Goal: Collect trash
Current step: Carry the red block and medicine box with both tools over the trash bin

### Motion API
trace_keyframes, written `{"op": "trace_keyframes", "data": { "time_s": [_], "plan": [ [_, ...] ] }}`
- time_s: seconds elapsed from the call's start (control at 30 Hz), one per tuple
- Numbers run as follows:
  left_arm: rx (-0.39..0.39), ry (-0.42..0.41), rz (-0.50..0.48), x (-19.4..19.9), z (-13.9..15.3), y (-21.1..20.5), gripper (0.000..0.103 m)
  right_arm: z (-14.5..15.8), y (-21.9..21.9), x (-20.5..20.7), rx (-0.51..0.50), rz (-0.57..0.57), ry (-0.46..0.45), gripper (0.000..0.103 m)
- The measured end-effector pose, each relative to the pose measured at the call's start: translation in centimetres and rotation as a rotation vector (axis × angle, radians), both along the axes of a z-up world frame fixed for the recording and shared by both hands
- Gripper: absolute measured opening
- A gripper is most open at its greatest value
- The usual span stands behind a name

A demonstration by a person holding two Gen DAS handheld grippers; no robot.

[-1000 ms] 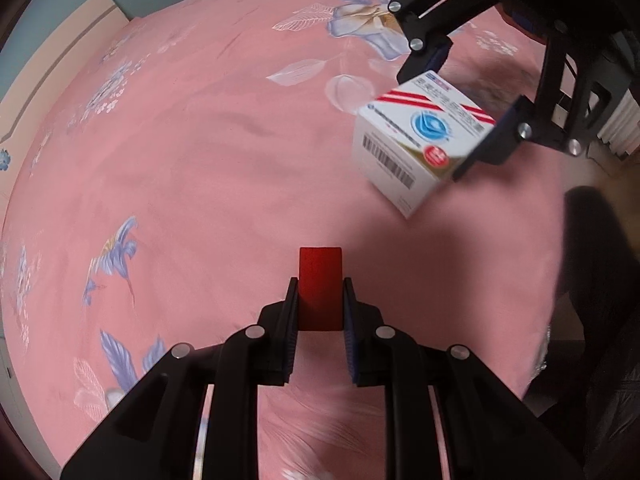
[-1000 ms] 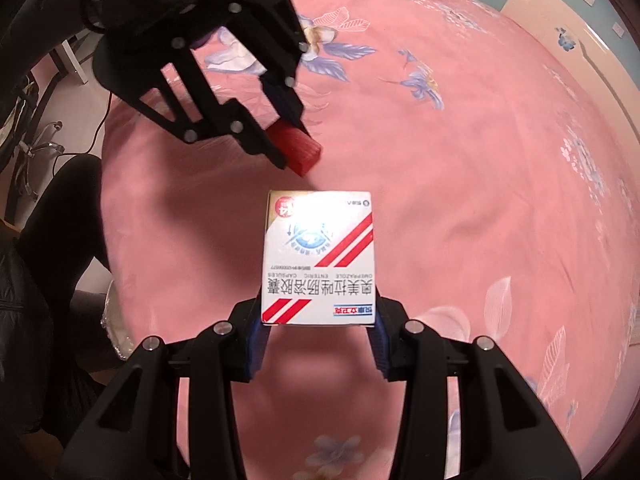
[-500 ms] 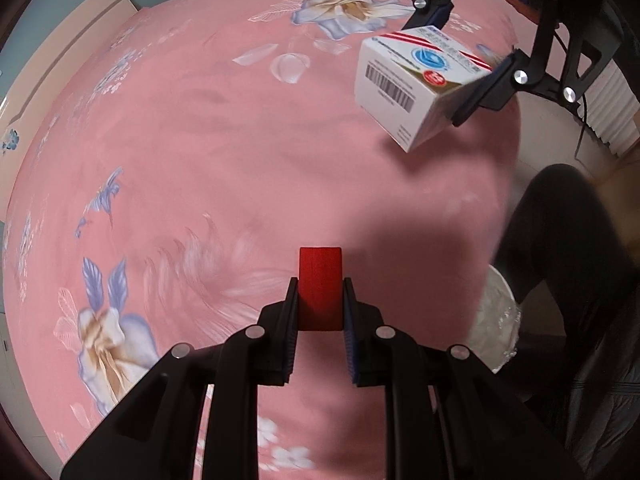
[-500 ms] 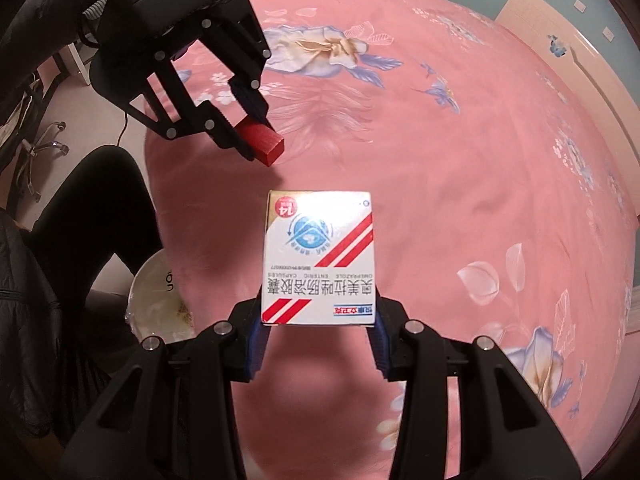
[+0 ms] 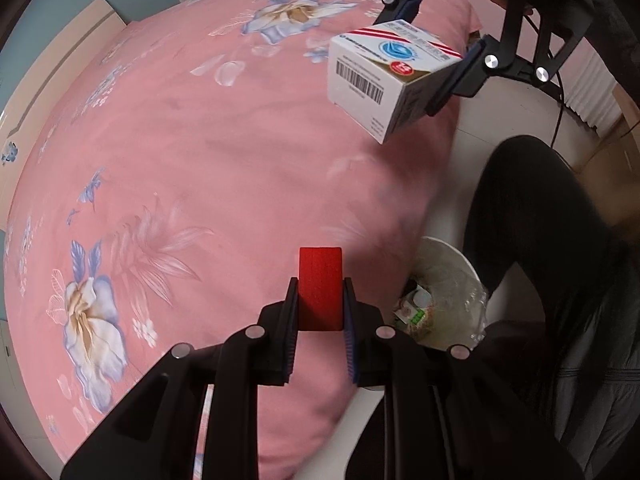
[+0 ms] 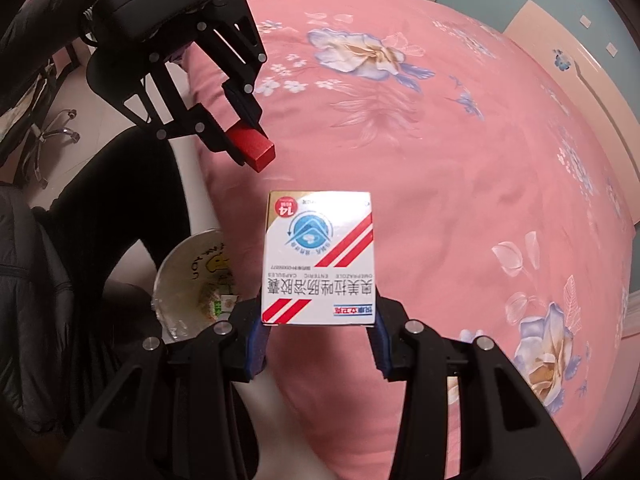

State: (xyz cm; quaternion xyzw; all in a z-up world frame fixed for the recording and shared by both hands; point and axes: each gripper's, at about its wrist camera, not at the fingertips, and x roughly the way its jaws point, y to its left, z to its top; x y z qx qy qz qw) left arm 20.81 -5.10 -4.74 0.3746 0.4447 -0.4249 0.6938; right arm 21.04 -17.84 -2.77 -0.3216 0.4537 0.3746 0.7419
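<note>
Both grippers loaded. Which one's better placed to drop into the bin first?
Left, probably. Its gripper holds the red block right beside the lined bin; the right gripper with the medicine box looks farther off.

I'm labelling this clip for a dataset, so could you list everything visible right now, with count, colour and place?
red block: one, red, clamped in the left gripper, above the bed's edge.
medicine box: one, white with red stripes and a blue logo, clamped in the right gripper.
trash bin: one, pale with a clear liner, on the floor beside the bed, some packaging inside.
bedspread: one, pink with blue and white flowers, covering the bed.
office chair base: one, metal, on the floor at far left in the right wrist view.
person's leg: dark trousers, beside the bin.
left gripper: one, black.
right gripper: one, black.
</note>
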Motion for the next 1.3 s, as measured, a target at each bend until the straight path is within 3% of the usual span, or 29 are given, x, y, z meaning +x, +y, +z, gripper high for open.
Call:
{"op": "trace_keyframes", "data": {
  "time_s": [0.77,1.3],
  "plan": [
    [-0.014,0.037,-0.068,-8.7,-3.2,0.1,0.022,-4.2,3.5,-10.4,0.002,0.099,0.022,0.043],
    [-0.022,0.118,-0.065,-12.2,-8.0,0.9,0.022,-9.0,5.3,-13.1,-0.003,0.129,0.091,0.043]
  ]
}}
